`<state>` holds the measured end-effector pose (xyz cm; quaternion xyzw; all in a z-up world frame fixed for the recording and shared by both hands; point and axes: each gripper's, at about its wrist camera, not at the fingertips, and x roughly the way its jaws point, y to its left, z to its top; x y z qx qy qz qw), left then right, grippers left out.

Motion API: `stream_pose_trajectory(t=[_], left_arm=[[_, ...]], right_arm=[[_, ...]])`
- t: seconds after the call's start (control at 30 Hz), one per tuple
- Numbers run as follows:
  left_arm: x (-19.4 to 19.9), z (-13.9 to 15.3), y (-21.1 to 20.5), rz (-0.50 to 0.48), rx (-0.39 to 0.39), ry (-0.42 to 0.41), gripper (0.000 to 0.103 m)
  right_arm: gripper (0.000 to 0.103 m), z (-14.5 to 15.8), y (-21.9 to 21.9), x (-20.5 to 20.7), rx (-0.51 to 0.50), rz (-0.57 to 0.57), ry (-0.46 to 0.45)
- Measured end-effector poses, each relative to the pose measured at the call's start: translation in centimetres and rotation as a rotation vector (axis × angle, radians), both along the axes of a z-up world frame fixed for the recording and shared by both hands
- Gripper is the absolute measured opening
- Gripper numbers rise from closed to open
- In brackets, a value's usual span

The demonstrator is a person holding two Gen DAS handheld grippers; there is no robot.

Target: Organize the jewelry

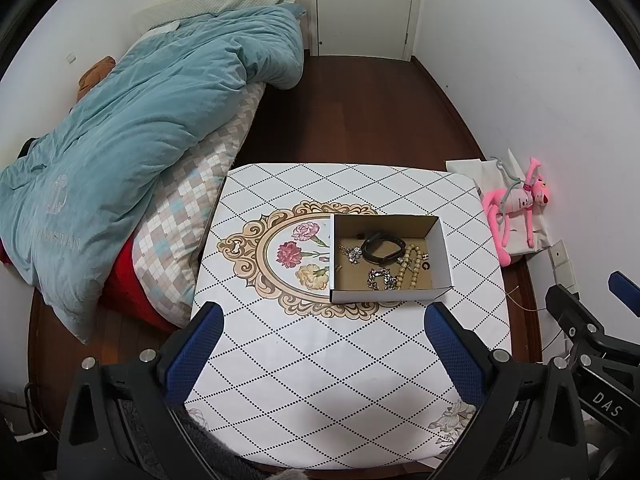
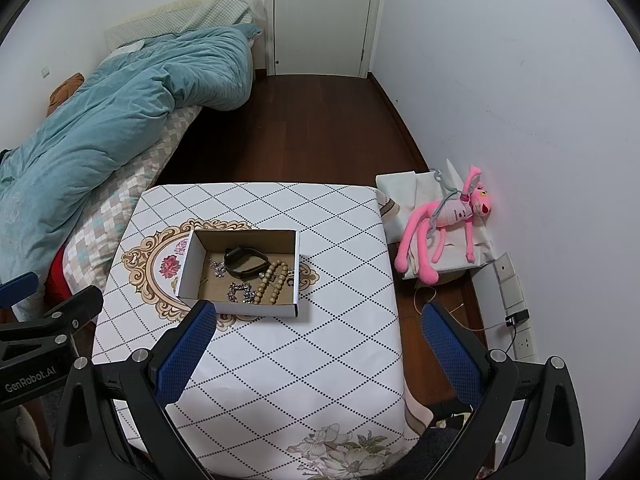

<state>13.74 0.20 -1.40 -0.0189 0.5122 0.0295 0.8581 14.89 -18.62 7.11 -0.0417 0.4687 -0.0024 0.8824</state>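
Observation:
A white cardboard box (image 1: 444,248) stands open on the patterned table (image 1: 320,360). Inside lie a black strap bracelet (image 1: 380,249), a gold bead string (image 1: 412,268), a silver chain bracelet (image 1: 380,279) and a small sparkly piece (image 1: 351,255). The box also shows in the right wrist view (image 2: 256,308), with the black bracelet (image 2: 244,266) and the beads (image 2: 274,282). My left gripper (image 1: 324,316) is open and empty, held above the table short of the box. My right gripper (image 2: 316,312) is open and empty, to the right of the box.
A bed with a blue quilt (image 1: 132,128) runs along the table's left side. A pink plush toy (image 2: 452,216) lies on white bags by the right wall. A closed white door (image 2: 320,16) is at the far end, with dark wood floor (image 2: 304,132) between.

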Motion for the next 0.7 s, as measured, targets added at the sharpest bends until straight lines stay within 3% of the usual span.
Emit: stream_pose_trajectory(t=[0.7], left_arm=[[-0.13,0.51,-0.16,-0.002,-0.013,-0.004,0.103]], right_arm=[[0.103,0.0,0.35,-0.59,0.004,0.0,0.005]])
